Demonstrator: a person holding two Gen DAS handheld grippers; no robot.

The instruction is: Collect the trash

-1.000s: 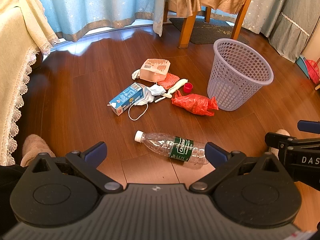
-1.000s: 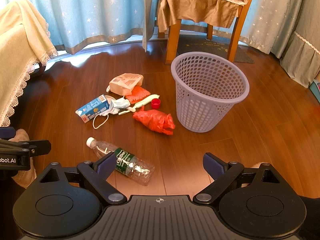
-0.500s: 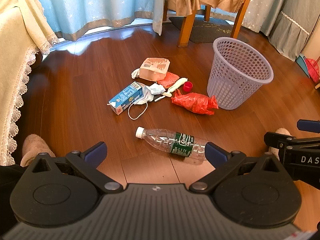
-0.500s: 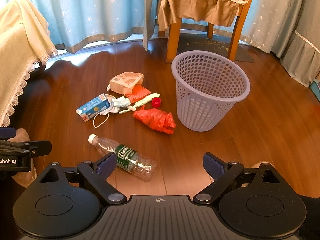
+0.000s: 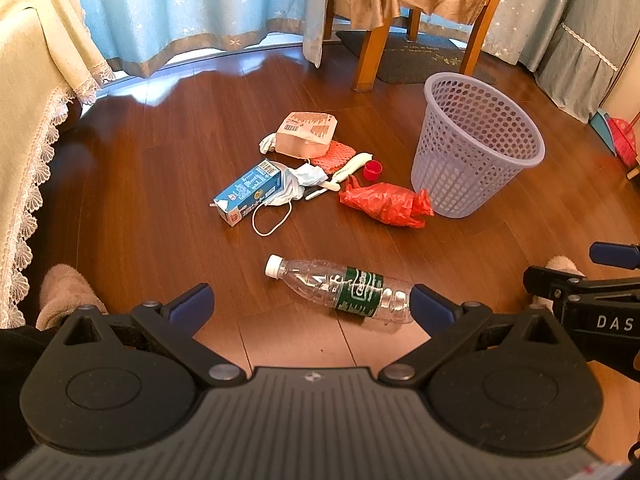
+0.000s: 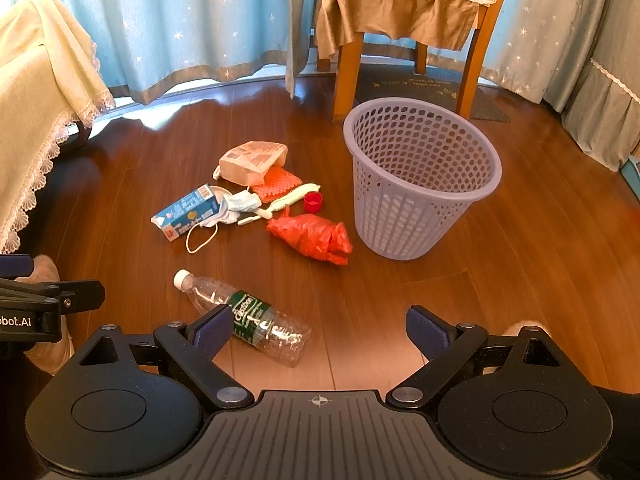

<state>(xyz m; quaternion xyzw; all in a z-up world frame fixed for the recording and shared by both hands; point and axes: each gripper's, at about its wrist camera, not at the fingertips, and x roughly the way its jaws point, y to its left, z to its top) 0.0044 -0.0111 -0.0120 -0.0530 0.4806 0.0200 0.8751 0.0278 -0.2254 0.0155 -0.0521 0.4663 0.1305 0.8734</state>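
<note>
Left gripper (image 5: pixel 310 304): jaws spread wide, holding nothing, above the floor (image 5: pixel 160 184); its right finger tip overlaps the base end of the bottle in the left wrist view.
Right gripper (image 6: pixel 320 330): jaws wide apart, empty; its left finger tip overlaps the bottle's label in the right wrist view. Body lettering seen from the left wrist view reads "DAS", cut off at the frame edge.
Left gripper body, seen from the right wrist view: reads "obot.AI", start cut off.
Plastic bottle (image 5: pixel 340 288): clear, white cap, lying on its side on the floor, nearest item to both grippers. Green label with white script; wording too small to read with confidence.
Carton (image 5: pixel 248 192): blue and white, lying on its side, small print and a barcode end, unreadable. Touching a crumpled face mask (image 5: pixel 300 182) with a loose ear loop.
Paper bag (image 5: pixel 306 134): beige, printed block on top, unreadable; lies over an orange mesh piece (image 5: pixel 334 156).
Red plastic bag (image 5: pixel 386 202): crumpled, just beside the basket's base.
Red cap (image 5: pixel 373 170): on the floor between the mesh piece and basket.
Basket (image 5: pixel 476 148): lilac, perforated, upright on the floor, right of the litter; nothing visible inside.
Background: chair (image 6: pixel 412 20) with tan cover, blue star-print curtain (image 5: pixel 180 8).
</note>
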